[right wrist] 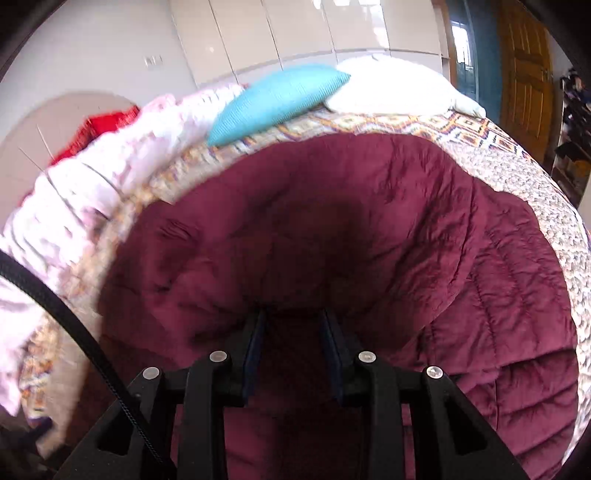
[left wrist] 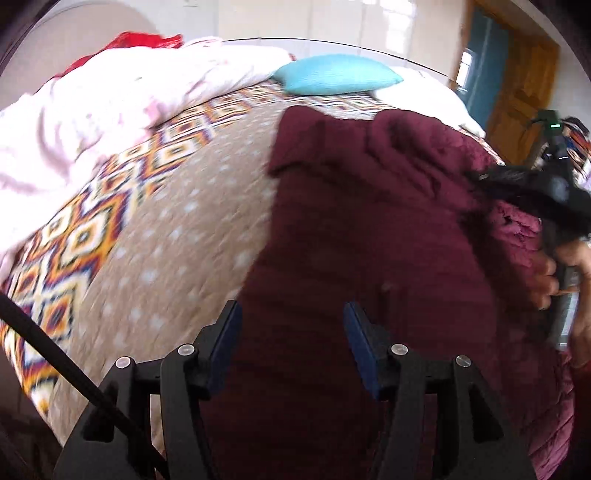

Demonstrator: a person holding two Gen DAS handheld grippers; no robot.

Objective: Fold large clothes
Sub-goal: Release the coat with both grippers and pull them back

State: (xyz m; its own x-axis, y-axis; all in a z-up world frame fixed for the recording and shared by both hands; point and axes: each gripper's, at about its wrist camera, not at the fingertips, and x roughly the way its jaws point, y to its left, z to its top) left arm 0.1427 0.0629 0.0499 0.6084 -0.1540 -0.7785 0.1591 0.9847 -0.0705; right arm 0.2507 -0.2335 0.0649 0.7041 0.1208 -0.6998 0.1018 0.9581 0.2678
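Note:
A large maroon quilted coat [left wrist: 369, 229] lies spread on the bed; it also fills the right wrist view [right wrist: 332, 221]. My left gripper [left wrist: 291, 314] is open and empty, hovering over the coat near its left edge. My right gripper [right wrist: 293, 317] has its jaws partly closed with a fold of the coat between the fingertips. The right gripper also shows at the right edge of the left wrist view [left wrist: 491, 181], at the coat's dark furry edge, held by a hand.
The bed has a beige patterned bedspread [left wrist: 177, 229]. A turquoise pillow [left wrist: 336, 74], a white pillow [right wrist: 391, 88], a pink-white quilt [left wrist: 129, 99] and a red cloth [right wrist: 99, 129] lie at the far side. Wardrobe doors [right wrist: 295, 33] and a wooden door [right wrist: 524, 74] stand behind.

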